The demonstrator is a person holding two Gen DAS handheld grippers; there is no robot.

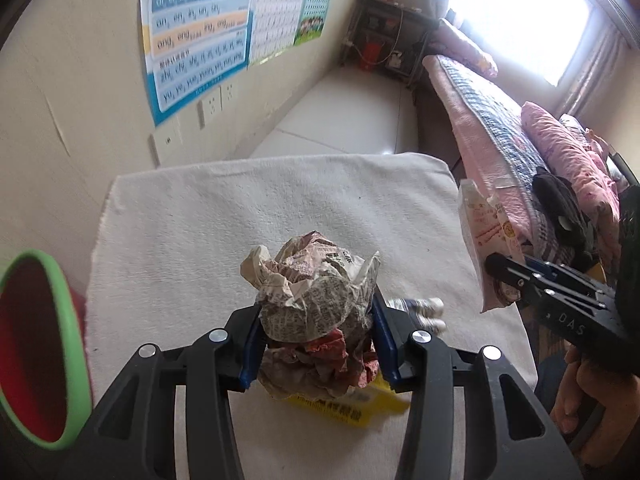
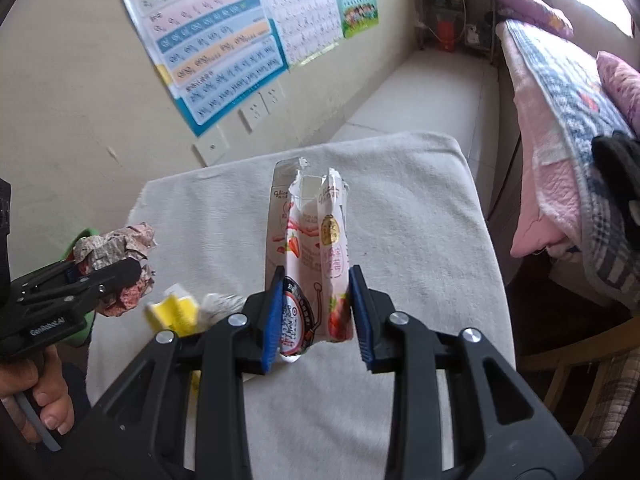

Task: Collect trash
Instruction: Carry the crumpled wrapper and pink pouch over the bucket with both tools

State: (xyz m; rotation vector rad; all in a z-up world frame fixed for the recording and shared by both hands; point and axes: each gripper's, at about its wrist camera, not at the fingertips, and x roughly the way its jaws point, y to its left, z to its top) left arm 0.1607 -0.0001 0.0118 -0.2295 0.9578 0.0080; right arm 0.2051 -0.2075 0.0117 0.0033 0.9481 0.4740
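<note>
My left gripper (image 1: 318, 336) is shut on a crumpled ball of printed paper (image 1: 312, 300), held above the white cloth-covered table (image 1: 200, 240). The same ball (image 2: 116, 264) shows at the left of the right wrist view, in the left gripper (image 2: 120, 280). My right gripper (image 2: 316, 312) is shut on a torn pink strawberry snack box (image 2: 312, 240), lifted off the cloth. That box (image 1: 486, 240) appears at the right of the left wrist view, pinched by the right gripper (image 1: 496, 266). A yellow wrapper (image 2: 174, 312) and a small silvery wrapper (image 2: 224, 304) lie on the cloth.
A red bin with a green rim (image 1: 36, 348) stands at the table's left edge. A bed with pink bedding (image 1: 520, 148) runs along the right. Posters (image 1: 196, 32) and sockets hang on the wall behind. A dark shelf (image 1: 384, 36) stands at the far end.
</note>
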